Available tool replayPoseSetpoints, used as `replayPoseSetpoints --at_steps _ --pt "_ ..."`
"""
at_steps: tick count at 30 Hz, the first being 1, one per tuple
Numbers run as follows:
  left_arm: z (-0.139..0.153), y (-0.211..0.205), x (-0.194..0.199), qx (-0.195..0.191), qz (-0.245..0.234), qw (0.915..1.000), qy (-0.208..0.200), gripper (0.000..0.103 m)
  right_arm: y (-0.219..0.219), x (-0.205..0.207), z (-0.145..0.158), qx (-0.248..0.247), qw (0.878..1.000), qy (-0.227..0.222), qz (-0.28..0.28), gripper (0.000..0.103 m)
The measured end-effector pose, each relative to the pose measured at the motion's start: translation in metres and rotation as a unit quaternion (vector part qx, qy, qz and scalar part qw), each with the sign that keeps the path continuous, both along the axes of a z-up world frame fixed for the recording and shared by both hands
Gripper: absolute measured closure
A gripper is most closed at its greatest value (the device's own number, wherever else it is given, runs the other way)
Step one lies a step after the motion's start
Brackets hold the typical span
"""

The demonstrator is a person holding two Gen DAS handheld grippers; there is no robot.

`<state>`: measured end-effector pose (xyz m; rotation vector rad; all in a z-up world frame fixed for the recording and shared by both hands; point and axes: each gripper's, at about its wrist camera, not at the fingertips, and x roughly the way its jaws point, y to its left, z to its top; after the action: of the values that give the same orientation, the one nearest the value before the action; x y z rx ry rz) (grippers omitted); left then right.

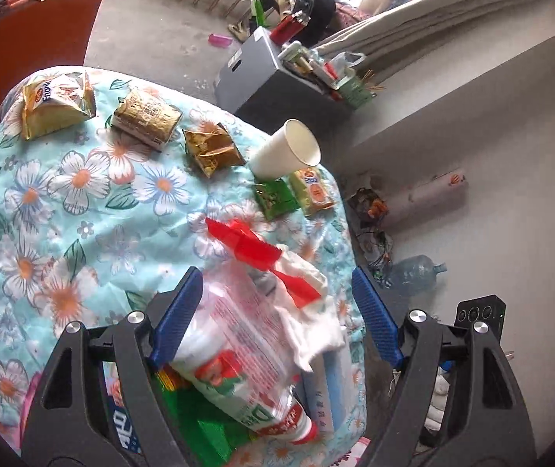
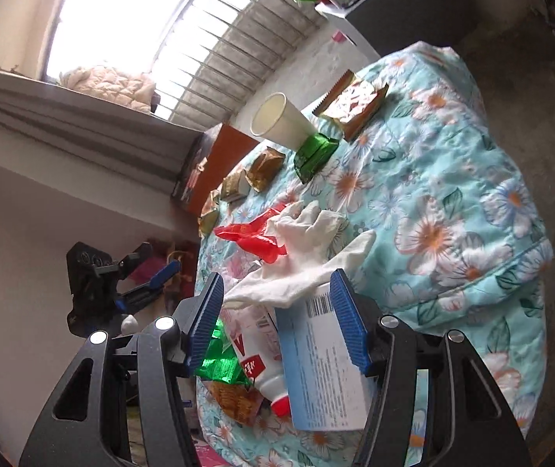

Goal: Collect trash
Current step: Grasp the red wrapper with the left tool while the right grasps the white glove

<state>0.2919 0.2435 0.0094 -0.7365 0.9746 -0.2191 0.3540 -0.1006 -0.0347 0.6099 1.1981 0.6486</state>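
Trash lies on a floral blue cloth. A white paper cup stands tilted at the far edge; it also shows in the right wrist view. Gold wrappers, a green wrapper and a red plastic bag lie about. My left gripper is open above a white bottle in a clear bag and a crumpled white tissue. My right gripper is open over the tissue and a blue-white box.
A grey box full of clutter stands on the floor beyond the cloth. A large water bottle and a paper roll lie on the floor at right. An orange cabinet is at far left.
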Motion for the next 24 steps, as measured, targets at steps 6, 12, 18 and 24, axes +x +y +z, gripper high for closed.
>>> replayPoseSetpoints --at_steps 6,12,18,24 --pt "-0.037 -0.003 0.053 0.03 -0.028 0.9964 0.074 0.029 0.025 0.049 -0.031 -0.043 0.997 0.069 0.016 0.047" --pt "-0.062 -0.005 0.072 0.029 -0.049 0.9913 0.119 0.049 0.035 0.077 -0.057 -0.028 0.992 0.125 0.019 0.047" --pt "-0.071 -0.009 0.073 0.026 -0.06 0.9899 0.125 0.071 0.042 0.095 -0.079 0.001 0.986 0.164 0.015 0.047" --pt "-0.07 -0.008 0.069 0.031 -0.065 0.9913 0.11 0.088 0.06 0.095 -0.084 -0.003 0.985 0.169 0.04 0.047"
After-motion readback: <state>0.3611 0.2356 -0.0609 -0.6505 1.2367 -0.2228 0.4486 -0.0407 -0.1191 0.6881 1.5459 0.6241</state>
